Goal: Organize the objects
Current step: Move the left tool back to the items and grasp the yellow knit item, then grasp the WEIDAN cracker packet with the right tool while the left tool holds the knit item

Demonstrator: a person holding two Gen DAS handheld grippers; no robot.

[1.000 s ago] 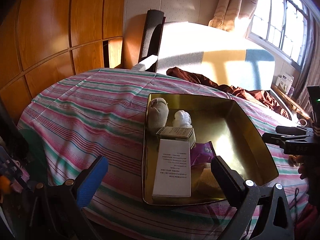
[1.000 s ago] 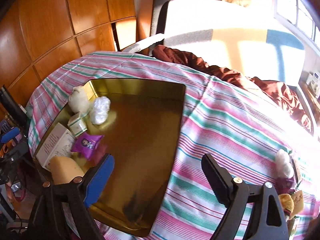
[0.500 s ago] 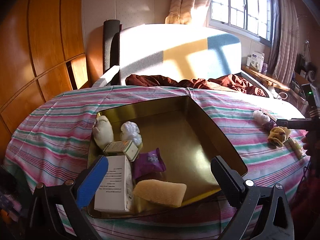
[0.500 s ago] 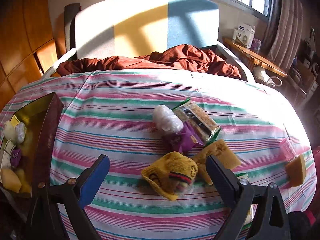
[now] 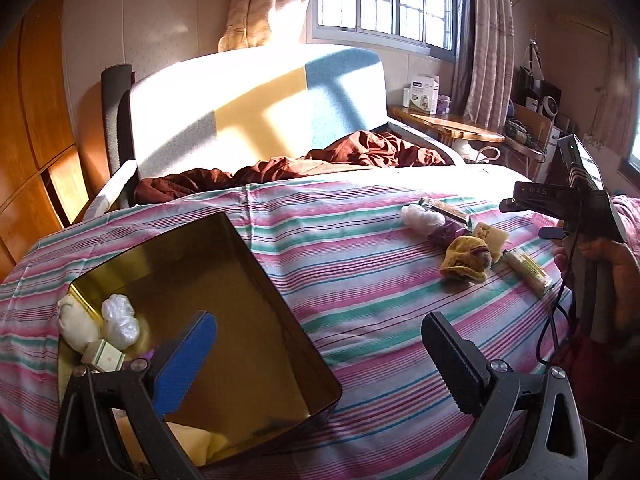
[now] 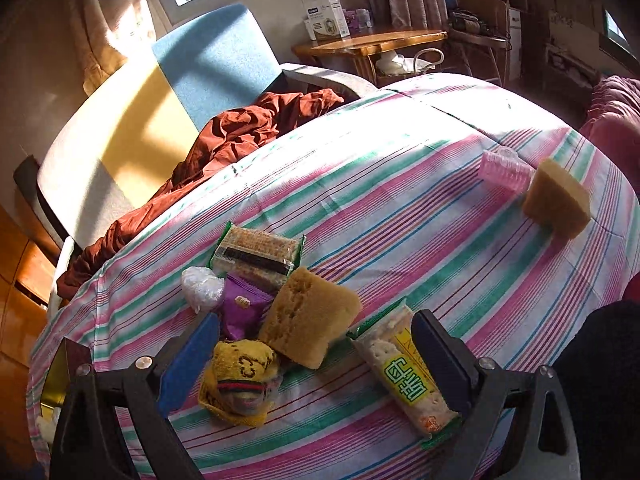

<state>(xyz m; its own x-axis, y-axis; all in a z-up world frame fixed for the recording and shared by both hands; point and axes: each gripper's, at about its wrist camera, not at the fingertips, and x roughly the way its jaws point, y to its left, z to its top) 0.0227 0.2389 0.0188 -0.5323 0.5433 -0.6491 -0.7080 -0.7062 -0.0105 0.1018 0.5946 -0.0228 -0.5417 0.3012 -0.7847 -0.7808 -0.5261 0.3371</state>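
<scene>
The right gripper [image 6: 316,364] hangs wide open, holding nothing; between its fingers lie a soft yellow cloth bundle [image 6: 240,382], then a light, squashy sponge [image 6: 310,320], best pinched across its flat sides; the left gripper [image 5: 320,360], likewise unclenched, hovers over the gold tray [image 5: 256,264].

Harsh window [image 5: 384,0] sunlight, blown highlights, fisheye warping

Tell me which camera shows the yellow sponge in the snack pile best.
The right wrist view: the sponge lies large and close between the open fingers of the right gripper, pores visible, leaning against the purple packet. The left wrist view shows only a small corner of it behind the yellow cloth.
</scene>
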